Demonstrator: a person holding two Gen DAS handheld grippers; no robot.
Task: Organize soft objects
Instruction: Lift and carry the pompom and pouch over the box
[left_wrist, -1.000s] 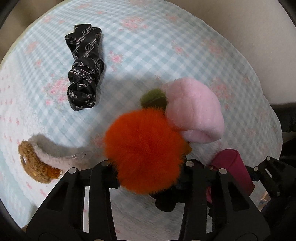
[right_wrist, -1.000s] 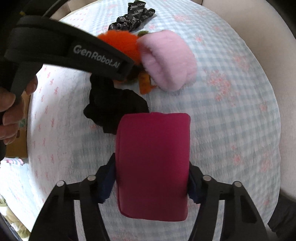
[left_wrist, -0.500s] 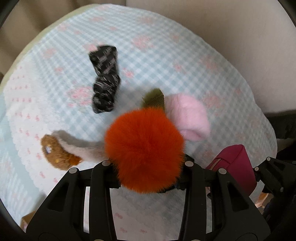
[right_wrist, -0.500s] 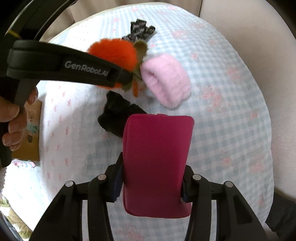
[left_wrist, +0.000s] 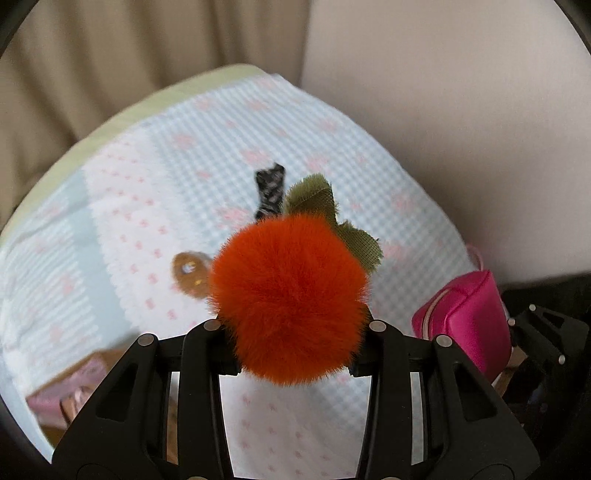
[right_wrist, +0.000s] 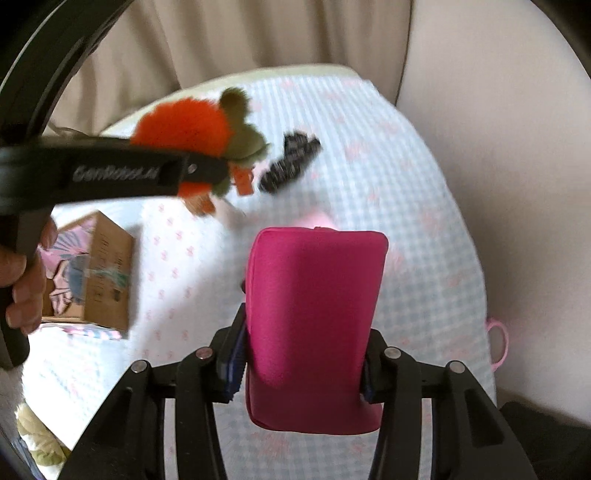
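On my far left in the right wrist view, a hand (right_wrist: 22, 291) grips the handle of my left gripper (left_wrist: 293, 347), whose jaws are clamped on a fluffy orange pompom (left_wrist: 290, 299) with olive green leaves (left_wrist: 325, 218), held up above the bed. Below it and to the left sits a cardboard box (right_wrist: 107, 273) with a pastel print. The bed's checked blue-and-white cover (right_wrist: 406, 206) with pink flowers fills the middle of both views. On it, past the pompom, lies a black patterned scrunchie (left_wrist: 269, 194), and left of the pompom a brown fuzzy piece (left_wrist: 188, 273), too blurred to make out. Moving right, my right gripper (right_wrist: 303, 365) has just been closing and is now clamped on a magenta pouch (right_wrist: 314, 325), held upright above the cover. A scrap of something pale pink (right_wrist: 317, 221) peeks over the pouch's top edge. Beige curtain (right_wrist: 258, 33) hangs behind the bed.
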